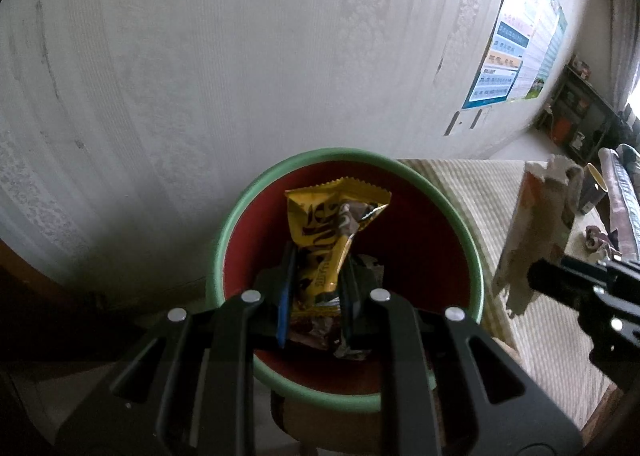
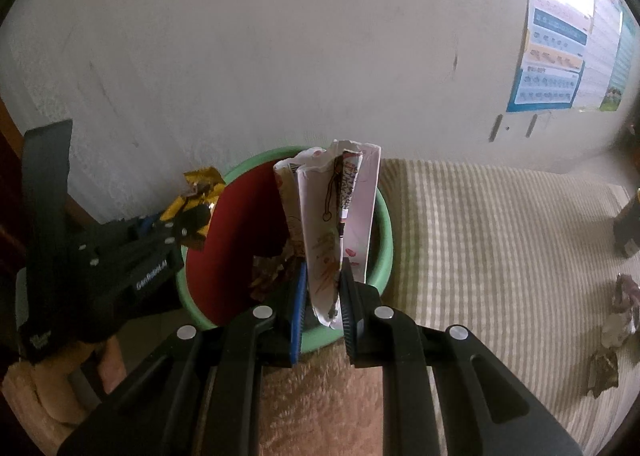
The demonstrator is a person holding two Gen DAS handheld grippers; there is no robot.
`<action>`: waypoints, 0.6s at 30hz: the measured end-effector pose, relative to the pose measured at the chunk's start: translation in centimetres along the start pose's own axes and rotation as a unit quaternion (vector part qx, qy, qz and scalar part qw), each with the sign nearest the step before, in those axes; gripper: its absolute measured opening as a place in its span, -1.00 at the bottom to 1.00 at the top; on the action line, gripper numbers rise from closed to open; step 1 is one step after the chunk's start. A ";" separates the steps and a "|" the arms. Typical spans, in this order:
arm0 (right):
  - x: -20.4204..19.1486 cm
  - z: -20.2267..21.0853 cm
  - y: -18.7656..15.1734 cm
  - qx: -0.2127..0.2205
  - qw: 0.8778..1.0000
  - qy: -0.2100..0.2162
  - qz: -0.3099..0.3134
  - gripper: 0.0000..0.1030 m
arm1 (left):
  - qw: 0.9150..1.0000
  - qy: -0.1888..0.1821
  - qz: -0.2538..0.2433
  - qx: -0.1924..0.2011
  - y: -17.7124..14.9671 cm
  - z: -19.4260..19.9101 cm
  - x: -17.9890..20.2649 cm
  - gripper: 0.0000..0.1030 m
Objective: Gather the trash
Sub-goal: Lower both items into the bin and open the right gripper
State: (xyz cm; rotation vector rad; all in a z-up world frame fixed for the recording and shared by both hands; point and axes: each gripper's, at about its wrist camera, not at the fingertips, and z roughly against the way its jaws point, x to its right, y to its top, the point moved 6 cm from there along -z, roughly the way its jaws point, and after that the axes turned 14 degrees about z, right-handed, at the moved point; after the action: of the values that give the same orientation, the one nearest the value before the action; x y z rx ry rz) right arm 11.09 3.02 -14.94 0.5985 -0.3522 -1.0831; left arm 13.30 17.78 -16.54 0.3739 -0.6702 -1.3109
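Left wrist view: the left gripper point(image 1: 316, 296) clamps a crumpled yellow wrapper point(image 1: 332, 232) with dark lettering, long axis running away from the camera, its serrated end farthest, over the red inside of a green-rimmed bin point(image 1: 464, 232). Right wrist view: the right gripper point(image 2: 322, 296) pinches a torn white carton point(image 2: 340, 216), upright, open end up, above the bin's near right rim. Beyond, a striped mattress point(image 2: 500, 240) holds more scraps point(image 2: 618, 326).
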 end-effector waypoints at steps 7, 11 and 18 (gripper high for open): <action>-0.4 -1.2 0.2 -0.005 1.000 0.011 0.001 -0.69 | 1.000 0.009 0.006 -0.004 0.1 -0.7 -0.4 -0.66; -0.5 -1.6 0.3 -0.004 1.000 0.014 0.002 -0.69 | 1.000 0.009 0.009 -0.008 0.3 -1.1 -0.4 -0.66; -0.2 -1.7 1.2 0.008 1.000 0.015 -0.002 -0.67 | 1.000 0.009 0.007 -0.004 0.8 -1.5 0.0 -0.66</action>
State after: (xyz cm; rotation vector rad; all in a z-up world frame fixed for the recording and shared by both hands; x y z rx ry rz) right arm 12.78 4.04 -15.58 0.6287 -0.3329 -1.0743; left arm 14.87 17.79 -17.16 0.3739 -0.6506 -1.2948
